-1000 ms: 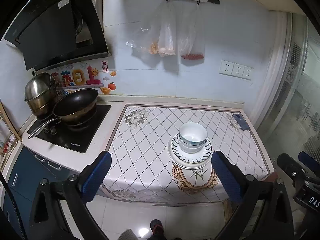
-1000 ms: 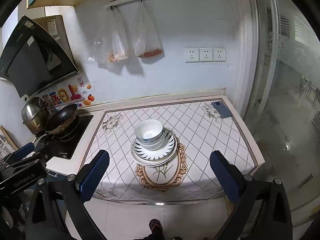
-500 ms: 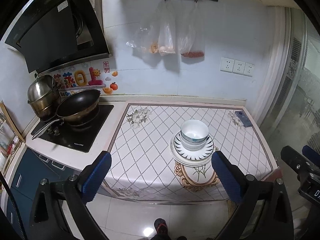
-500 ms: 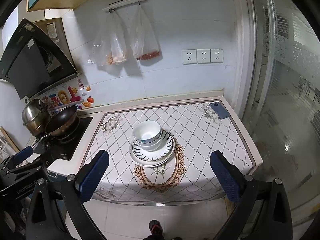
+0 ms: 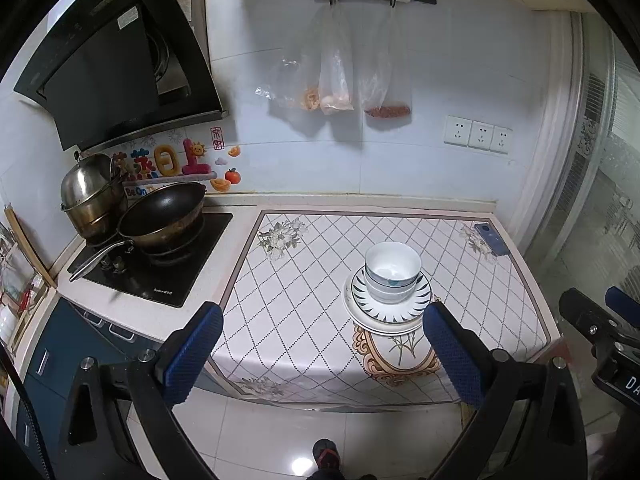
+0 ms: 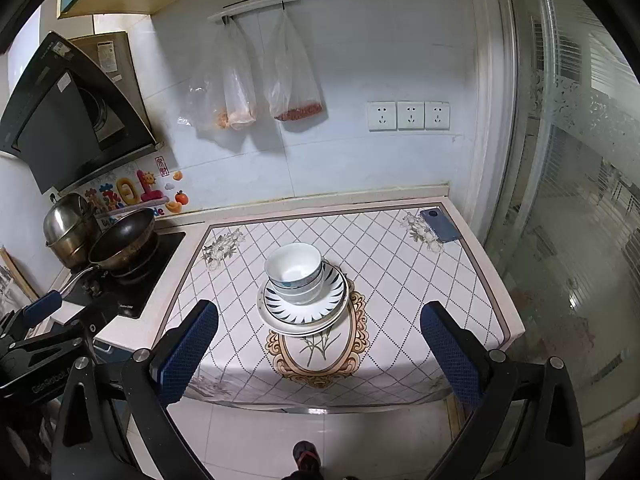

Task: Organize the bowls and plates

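As both grippers gape, bowls [image 6: 294, 270] stacked

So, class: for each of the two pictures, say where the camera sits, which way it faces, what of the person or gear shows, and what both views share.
Left wrist: on the left gripper, above the floor, facing the counter; its open blue fingers, the right gripper and a shoe show.
Right wrist: on the right gripper, likewise; its open fingers, the left gripper and the shoe show.
Shared: bowls on plates, wok, phone.
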Tool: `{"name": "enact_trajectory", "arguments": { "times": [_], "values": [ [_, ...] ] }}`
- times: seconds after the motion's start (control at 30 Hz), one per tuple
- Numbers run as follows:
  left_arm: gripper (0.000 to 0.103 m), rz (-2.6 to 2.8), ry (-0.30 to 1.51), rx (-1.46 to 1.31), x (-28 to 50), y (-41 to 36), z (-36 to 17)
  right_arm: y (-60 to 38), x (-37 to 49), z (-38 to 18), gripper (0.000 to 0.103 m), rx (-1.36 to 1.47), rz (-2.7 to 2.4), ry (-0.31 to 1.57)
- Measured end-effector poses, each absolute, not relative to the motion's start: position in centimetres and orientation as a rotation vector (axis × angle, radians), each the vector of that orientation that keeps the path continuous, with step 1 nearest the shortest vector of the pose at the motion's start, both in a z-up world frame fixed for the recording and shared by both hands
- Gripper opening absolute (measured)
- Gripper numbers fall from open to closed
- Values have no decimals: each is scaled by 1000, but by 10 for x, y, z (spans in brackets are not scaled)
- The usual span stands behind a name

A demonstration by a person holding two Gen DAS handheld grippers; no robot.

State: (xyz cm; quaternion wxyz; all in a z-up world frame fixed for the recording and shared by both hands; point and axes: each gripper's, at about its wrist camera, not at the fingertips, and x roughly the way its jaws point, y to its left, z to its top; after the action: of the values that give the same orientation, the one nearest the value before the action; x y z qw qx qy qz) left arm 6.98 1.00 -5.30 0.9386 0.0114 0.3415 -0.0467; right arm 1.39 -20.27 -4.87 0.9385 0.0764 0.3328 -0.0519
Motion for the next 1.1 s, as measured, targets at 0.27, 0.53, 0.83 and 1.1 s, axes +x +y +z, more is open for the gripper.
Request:
{"name": "enact_trajectory", "arguments": {
  "times": [0.27, 0.53, 0.83, 1.1],
  "values": [
    [103, -93, 697, 22, 71, 11, -52, -205, 16, -50, 103, 159, -106, 680],
    [103, -92, 695, 20, 71, 12, -52, -204, 17, -51, 103, 157, -105, 681],
    [103, -89, 692, 18, 72, 9, -50, -203, 19, -51, 103, 150, -106, 682],
    [103, -83, 692, 14, 69, 5, -48, -203, 26, -51, 103, 147, -109, 690]
  ]
}}
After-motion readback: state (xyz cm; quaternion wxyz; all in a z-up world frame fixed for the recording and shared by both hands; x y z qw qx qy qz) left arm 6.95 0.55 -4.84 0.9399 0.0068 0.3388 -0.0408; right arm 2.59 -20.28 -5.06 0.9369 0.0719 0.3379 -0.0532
